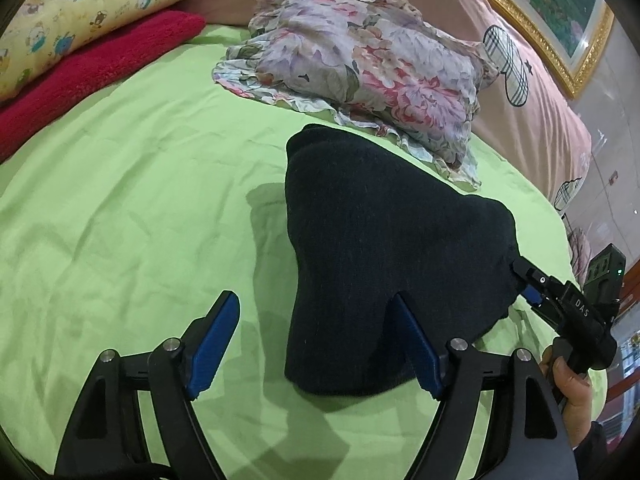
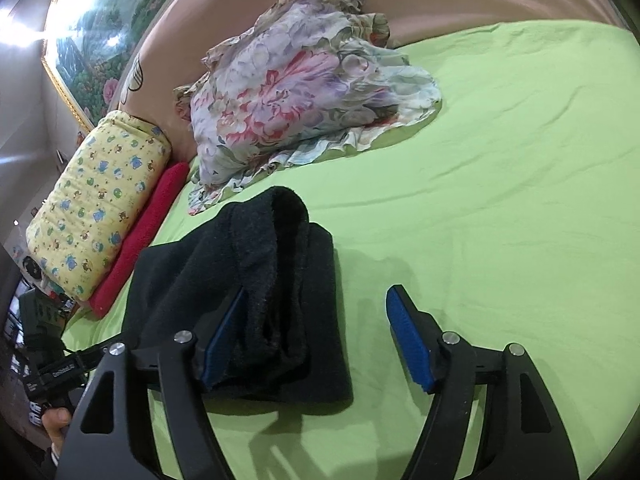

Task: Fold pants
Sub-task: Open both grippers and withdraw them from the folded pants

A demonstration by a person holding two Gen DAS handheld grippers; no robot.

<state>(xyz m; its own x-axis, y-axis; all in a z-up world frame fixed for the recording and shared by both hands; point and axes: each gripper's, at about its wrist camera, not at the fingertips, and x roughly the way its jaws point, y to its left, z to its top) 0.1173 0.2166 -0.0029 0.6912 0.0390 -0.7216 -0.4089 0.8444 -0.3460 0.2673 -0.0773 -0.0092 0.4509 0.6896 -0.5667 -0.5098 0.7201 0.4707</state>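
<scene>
The dark navy pants (image 1: 380,240) lie folded in a thick bundle on the green sheet (image 1: 120,200). My left gripper (image 1: 312,304) stands open over the bundle's near left corner. Its right pad lies against the cloth and its left pad is clear over bare sheet. In the right wrist view the pants (image 2: 260,280) show a fuzzy folded edge. My right gripper (image 2: 316,292) is open around their right side, with the left pad at the cloth and the right pad apart from it. The right gripper (image 1: 524,282) also shows at the bundle's right edge.
A crumpled floral cloth (image 1: 360,60) lies just beyond the pants. A yellow printed pillow (image 1: 80,8) and a red towel (image 1: 100,68) lie at the far left. A pink blanket (image 1: 520,92) and a framed picture (image 1: 560,12) are behind. A hand (image 1: 568,384) grips the right tool.
</scene>
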